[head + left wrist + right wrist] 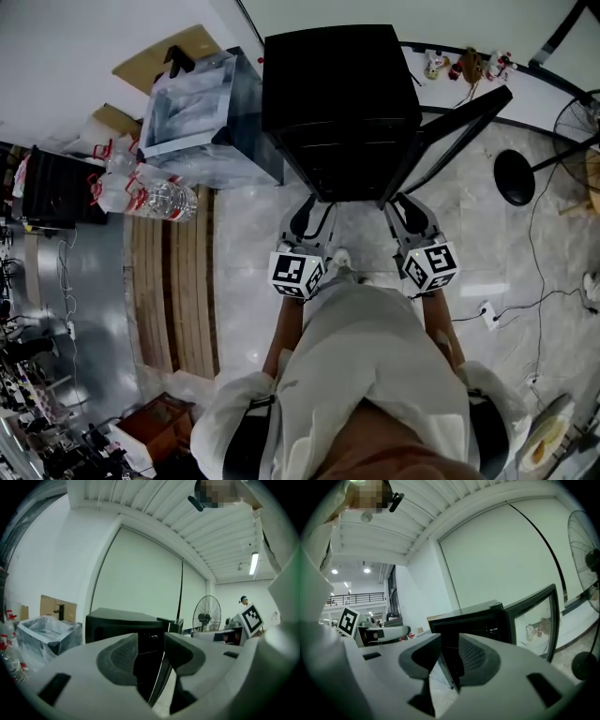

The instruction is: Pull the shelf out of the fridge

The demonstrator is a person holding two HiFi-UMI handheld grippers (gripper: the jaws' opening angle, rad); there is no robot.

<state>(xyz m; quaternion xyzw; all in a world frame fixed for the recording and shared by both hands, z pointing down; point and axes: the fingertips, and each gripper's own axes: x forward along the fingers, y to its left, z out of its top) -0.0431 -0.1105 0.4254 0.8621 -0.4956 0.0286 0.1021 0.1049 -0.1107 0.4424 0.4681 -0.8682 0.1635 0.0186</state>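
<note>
A person stands over a small black fridge [339, 103] on a pale stone floor [525, 244], its door [459, 127] swung wide to the person's right, a claw in each hand reaching toward the open front. The left claw [151, 656] is nearly closed, its ribbed pads [123, 657] pinched on a thin, clear shelf [158, 681] whose edge runs slantwise between them. The right claw [449, 656] is narrower yet and grips the same shelf from the other side, the pane's edge lying against its right-hand pad. The shelf sits at the mouth of the fridge, spanning the gap between the two claws; from the head view it is almost invisible, with the floor showing through it.

To the left of the fridge stands a box lined with clear plastic [202, 112], and just beside that a cluster of water bottles with red caps [150, 192] at the end of a run of wooden planks [173, 281]. A standing fan [581, 122] is at the far right — well apart from the fridge.
</note>
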